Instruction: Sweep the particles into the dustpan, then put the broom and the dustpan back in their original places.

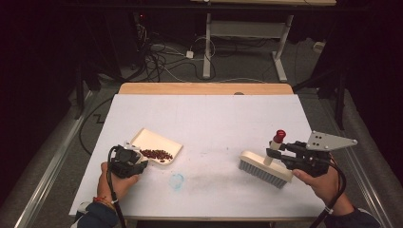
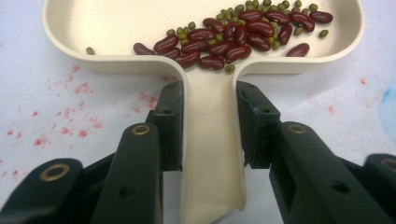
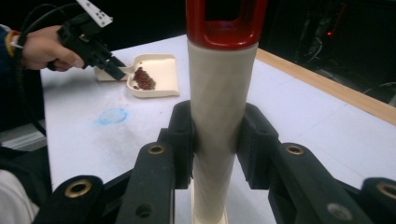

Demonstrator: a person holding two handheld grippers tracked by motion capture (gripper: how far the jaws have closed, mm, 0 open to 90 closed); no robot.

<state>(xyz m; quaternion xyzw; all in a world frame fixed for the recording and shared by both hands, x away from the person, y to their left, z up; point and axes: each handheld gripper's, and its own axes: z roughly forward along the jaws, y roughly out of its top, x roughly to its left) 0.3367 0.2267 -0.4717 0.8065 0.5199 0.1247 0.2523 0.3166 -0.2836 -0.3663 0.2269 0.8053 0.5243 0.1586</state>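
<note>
White table top [image 1: 209, 123] is filling the middle of the high view, wooden edge [image 1: 204, 88] running along its far side, faint blue smudge [image 1: 177, 181] sitting lower centre. Cream brush [image 1: 264, 166] is resting bristles-down at lower right of that view, its cream handle with red tip [image 1: 279, 135] sticking up and left; right gripper [image 1: 280, 153] is clamping that handle, jaws pressing both sides of the shaft in the right gripper view [image 3: 215, 135], a hand [image 1: 325, 183] holding it from the bottom right. Cream dustpan [image 1: 157, 142] is lying flat at lower left of the high view, well apart from the brush; left gripper [image 1: 135, 159] is pinching the pan's handle, pads squeezing it on both sides in the left gripper view [image 2: 208, 126], left hand [image 1: 114, 183] below it. Red kidney beans [image 2: 233, 35] are piling at the pan's near wall by the handle, mixed with small green beans [image 2: 224, 14]. Reddish specks [image 2: 70, 116] are dotting the table left of the handle.
</note>
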